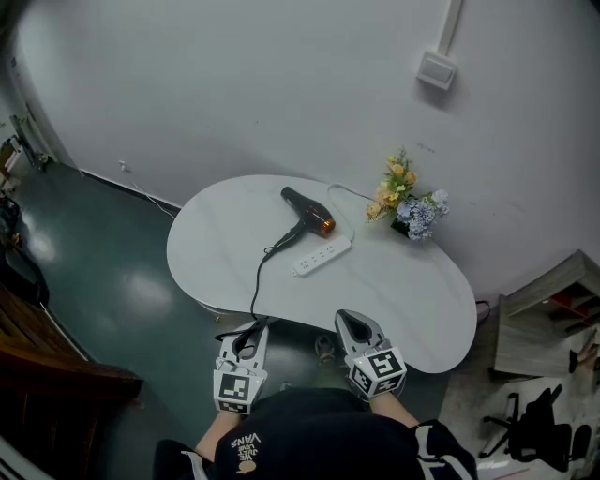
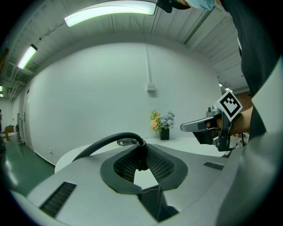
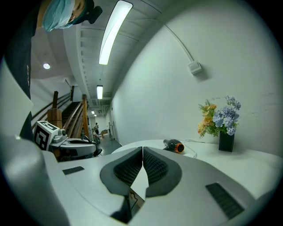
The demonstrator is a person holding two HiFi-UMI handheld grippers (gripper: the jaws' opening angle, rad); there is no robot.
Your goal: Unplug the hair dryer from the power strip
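Light is even and soft, coming from white ceiling tubes (image 2: 110, 12) that burn out to glare in both gripper views. In the head view the tabletop (image 1: 403, 291) is bright, with only faint shadows, while the dark floor (image 1: 112, 272) carries dull reflected patches. Every view bends hard at its edges, and the gripper views sit inside round black vignettes. The left gripper (image 2: 141, 154), the cord (image 2: 104, 141) it clamps and the right gripper (image 3: 142, 152) look soft, close to the lens.

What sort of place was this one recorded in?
Probably a workroom or lab corner rather than a home: a white table against a bare wall, an office chair nearby, and strip lights overhead.
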